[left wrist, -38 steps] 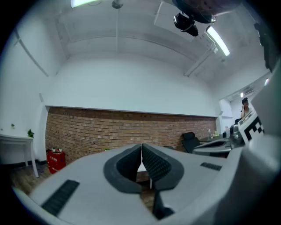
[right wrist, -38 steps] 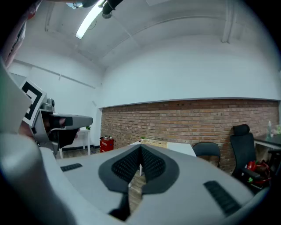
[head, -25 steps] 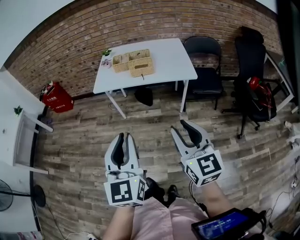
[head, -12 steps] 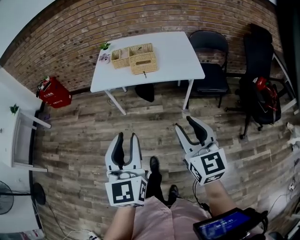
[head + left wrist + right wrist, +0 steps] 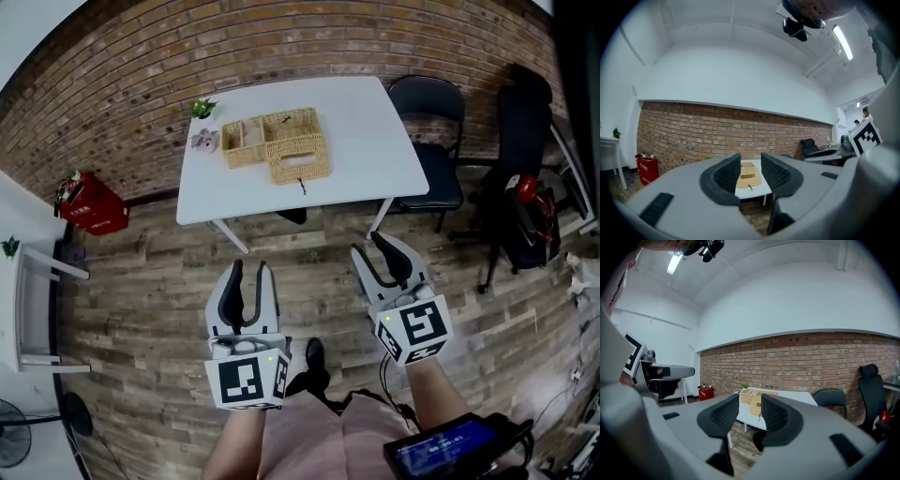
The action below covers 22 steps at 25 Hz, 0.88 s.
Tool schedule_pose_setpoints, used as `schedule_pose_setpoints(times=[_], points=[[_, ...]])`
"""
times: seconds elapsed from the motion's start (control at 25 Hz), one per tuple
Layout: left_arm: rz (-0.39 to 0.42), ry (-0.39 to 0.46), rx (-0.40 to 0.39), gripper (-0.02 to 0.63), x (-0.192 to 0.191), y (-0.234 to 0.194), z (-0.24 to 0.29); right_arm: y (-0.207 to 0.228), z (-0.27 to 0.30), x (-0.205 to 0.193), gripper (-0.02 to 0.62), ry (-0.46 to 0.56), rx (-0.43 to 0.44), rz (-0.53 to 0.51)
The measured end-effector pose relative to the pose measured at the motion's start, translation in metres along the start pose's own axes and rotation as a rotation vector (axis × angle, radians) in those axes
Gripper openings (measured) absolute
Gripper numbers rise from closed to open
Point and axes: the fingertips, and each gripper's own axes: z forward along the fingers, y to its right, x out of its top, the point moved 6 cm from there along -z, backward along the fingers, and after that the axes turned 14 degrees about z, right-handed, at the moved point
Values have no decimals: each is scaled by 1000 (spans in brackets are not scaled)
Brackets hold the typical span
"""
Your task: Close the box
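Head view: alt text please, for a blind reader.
The left gripper and right gripper, empty, jaws just opened (right since narrowing slightly), point toward a white table bearing a wicker box; chairs stand right of it.

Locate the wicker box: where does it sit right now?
In the head view, the wicker box sits on the white table, left of its centre, just right of a small plant at the table's far left corner.

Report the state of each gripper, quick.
Left gripper: open, jaws just opened, nothing between them.
Right gripper: open, jaws just eased in slightly, nothing between them.
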Motion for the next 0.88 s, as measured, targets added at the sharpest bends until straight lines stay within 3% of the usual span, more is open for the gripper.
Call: schedule_pose_setpoints(times=[0.36, 0.88], points=[[-14, 29, -22, 141, 5, -31, 59, 14, 43, 38, 135, 47, -47, -26], [-3, -63, -85, 141, -27, -15, 126, 68, 92, 27, 127, 7, -75, 21]])
